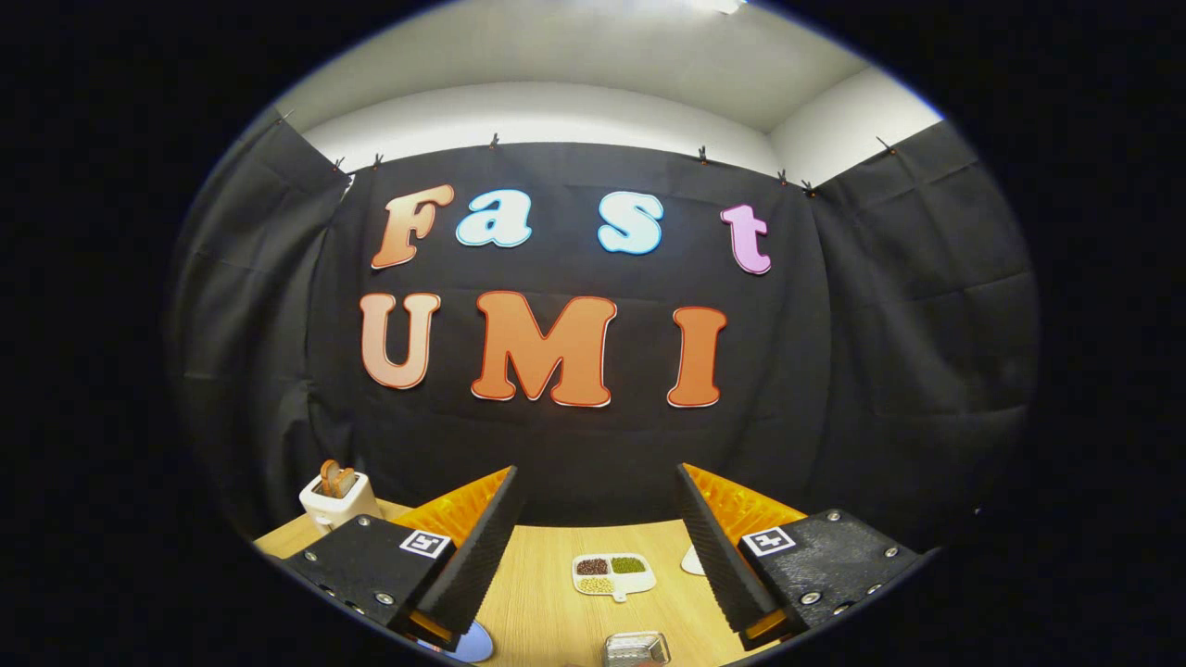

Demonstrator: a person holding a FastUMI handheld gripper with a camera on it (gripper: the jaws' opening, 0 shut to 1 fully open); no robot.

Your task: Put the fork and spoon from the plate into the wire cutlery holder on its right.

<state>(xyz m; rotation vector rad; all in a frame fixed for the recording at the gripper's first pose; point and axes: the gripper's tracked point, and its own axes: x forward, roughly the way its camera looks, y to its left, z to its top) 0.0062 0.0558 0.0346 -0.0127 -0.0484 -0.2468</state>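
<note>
My gripper (pixel 597 472) is held high over the wooden table (pixel 547 602), level and facing the booth wall, open with a wide gap and nothing between the fingers. Low between the fingers, close under me, the top of a silvery wire container (pixel 637 648) shows; it looks like the cutlery holder. To its left, under my left finger, a sliver of a blue round plate (pixel 474 642) peeks out. No fork or spoon can be made out.
A small white divided dish (pixel 612 574) with brown, green and yellow grains lies mid-table between the fingers. A white toaster (pixel 338 500) with toast stands at the back left. A white object (pixel 691 561) is half hidden behind my right finger.
</note>
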